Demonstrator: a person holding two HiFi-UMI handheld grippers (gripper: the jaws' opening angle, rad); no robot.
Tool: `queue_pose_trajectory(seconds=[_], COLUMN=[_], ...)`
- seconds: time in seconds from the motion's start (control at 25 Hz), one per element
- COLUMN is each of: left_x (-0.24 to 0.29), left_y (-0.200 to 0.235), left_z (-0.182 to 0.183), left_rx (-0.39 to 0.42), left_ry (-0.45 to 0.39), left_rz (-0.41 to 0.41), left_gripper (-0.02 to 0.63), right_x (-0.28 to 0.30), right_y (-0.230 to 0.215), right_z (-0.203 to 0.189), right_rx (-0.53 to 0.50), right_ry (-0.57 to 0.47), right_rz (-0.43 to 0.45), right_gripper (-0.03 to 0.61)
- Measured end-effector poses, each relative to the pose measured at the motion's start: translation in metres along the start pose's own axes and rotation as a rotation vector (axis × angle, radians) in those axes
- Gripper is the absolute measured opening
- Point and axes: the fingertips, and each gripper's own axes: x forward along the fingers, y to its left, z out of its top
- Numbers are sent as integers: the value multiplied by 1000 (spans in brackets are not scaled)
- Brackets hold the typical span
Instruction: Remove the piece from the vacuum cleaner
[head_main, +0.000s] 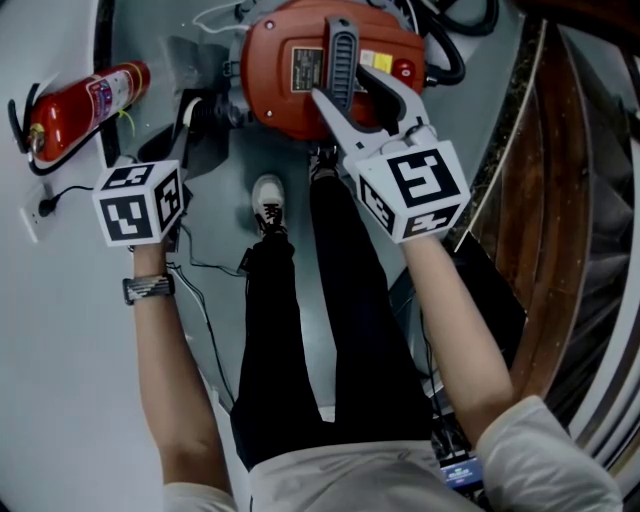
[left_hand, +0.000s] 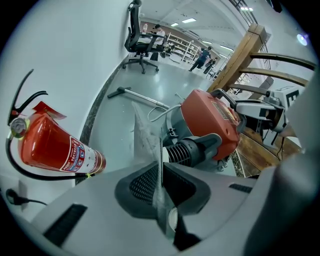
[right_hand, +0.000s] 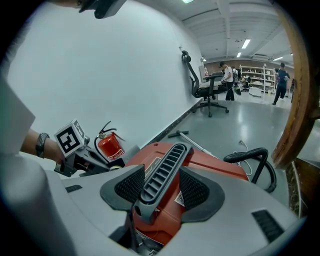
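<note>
The red vacuum cleaner stands on the floor, and print on its label plate is too small to read. The right gripper clamps its ribbed black handle. The left gripper pinches a thin translucent sheet beside its hose socket, but I cannot tell what the sheet is. Open floor lies beyond the vacuum cleaner, with a fire extinguisher to its left and a wooden railing to its right.

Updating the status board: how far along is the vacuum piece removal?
Done: both grips look set. In hand: the right gripper is clamped on the black handle of the vacuum cleaner, apparently bracing it. The left gripper pinches a thin translucent piece beside the hose cuff. Left: drawing that piece clear. Whether it is already free of the machine cannot be told.
</note>
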Motion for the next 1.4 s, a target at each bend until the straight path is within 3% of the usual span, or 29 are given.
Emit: queue_pose_trajectory(seconds=[0.96,1.4], left_x=[4,3], left_y=[9,9], left_z=[0,2], left_rx=[-44,-141], left_ry=[3,-18], left_rz=[35,79], left_gripper=[34,34], right_x=[0,0], right_y=[1,0], right_z=[0,-1], right_rx=[-4,-10], right_ry=[9,25], right_rz=[7,1], right_gripper=[215,215])
